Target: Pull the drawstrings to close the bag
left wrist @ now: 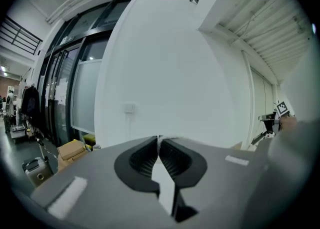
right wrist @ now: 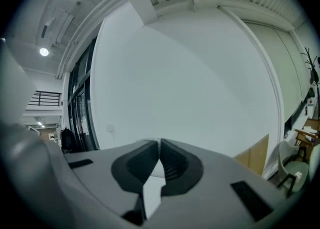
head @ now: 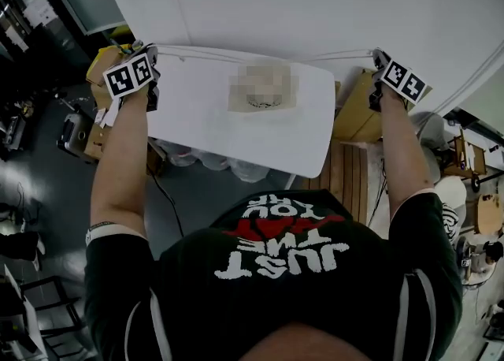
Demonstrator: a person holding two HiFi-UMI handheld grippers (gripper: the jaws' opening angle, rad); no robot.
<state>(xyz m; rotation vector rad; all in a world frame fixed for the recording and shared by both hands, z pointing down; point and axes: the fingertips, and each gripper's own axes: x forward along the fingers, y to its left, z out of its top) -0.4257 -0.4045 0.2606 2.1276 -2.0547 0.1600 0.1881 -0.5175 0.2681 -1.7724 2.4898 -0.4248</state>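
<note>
A small pale bag [head: 264, 87], partly hidden under a blurred patch, lies on the white table [head: 197, 127]. White drawstrings run out from it along the table's far edge, one to the left [head: 201, 54] and one to the right [head: 342, 55], both stretched straight. My left gripper [head: 150, 53] is shut on the left cord's end beyond the table's left corner. My right gripper [head: 376, 58] is shut on the right cord's end past the right corner. In the left gripper view the jaws [left wrist: 159, 140] are pressed together, facing a white wall. The right gripper view shows its jaws [right wrist: 159, 143] likewise closed.
Cardboard boxes stand on the floor at the left [head: 106, 64] and at the right [head: 358, 115] of the table. A wooden slatted piece [head: 346, 170] sits by the right side. Clear containers [head: 213, 161] show under the table's near edge. A white wall lies beyond.
</note>
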